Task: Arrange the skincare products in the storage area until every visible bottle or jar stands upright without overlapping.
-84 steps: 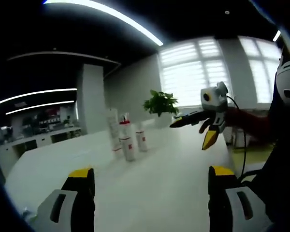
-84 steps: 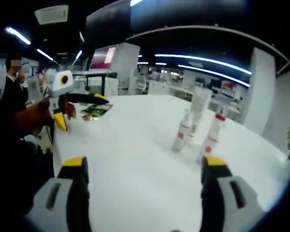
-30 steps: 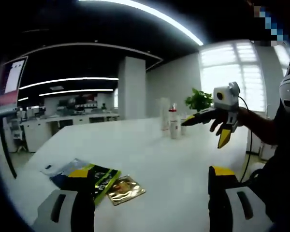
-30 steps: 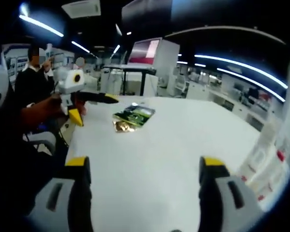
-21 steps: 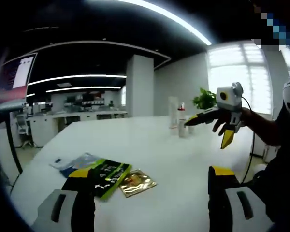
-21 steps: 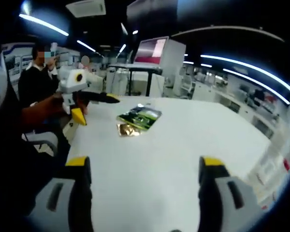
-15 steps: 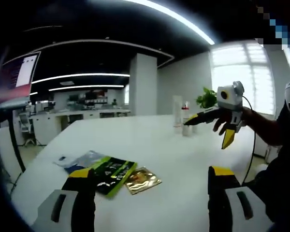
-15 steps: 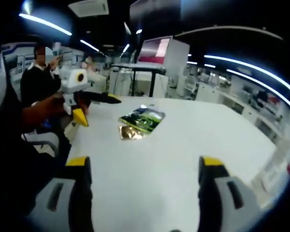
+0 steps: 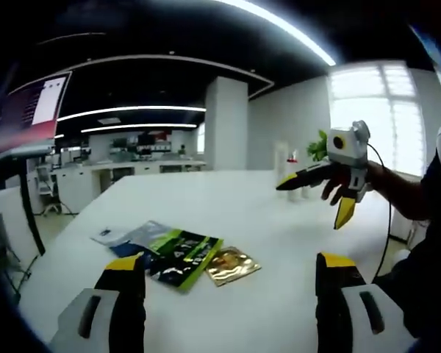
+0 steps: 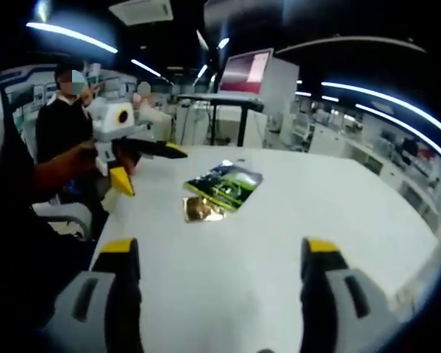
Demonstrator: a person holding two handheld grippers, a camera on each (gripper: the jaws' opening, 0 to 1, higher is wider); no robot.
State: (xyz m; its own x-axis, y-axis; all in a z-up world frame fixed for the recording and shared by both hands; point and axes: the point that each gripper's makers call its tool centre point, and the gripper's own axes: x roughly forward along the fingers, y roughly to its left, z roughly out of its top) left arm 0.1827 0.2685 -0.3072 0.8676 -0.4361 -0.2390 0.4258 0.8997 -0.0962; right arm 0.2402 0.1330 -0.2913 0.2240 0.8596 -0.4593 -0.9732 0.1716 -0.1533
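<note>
Both grippers, left [image 9: 224, 283] and right [image 10: 220, 268], hang spread and empty over the table [image 9: 228, 220]; the bottles [image 9: 290, 165] stand at its far end, so turn toward them; skip the packets [image 9: 180, 254].

We see a white table [image 9: 228, 213] w/ flat packets lying near one edge: a green-black sachet [image 9: 182, 259], a gold foil sachet [image 9: 234, 265] touching it, and a grey-blue packet [image 9: 128, 237] partly under the green one. We also make out a potted plant [image 9: 321, 144] by bright windows, a wall screen [image 10: 244, 72], and a seated person in dark clothes [image 10: 57, 125].
</note>
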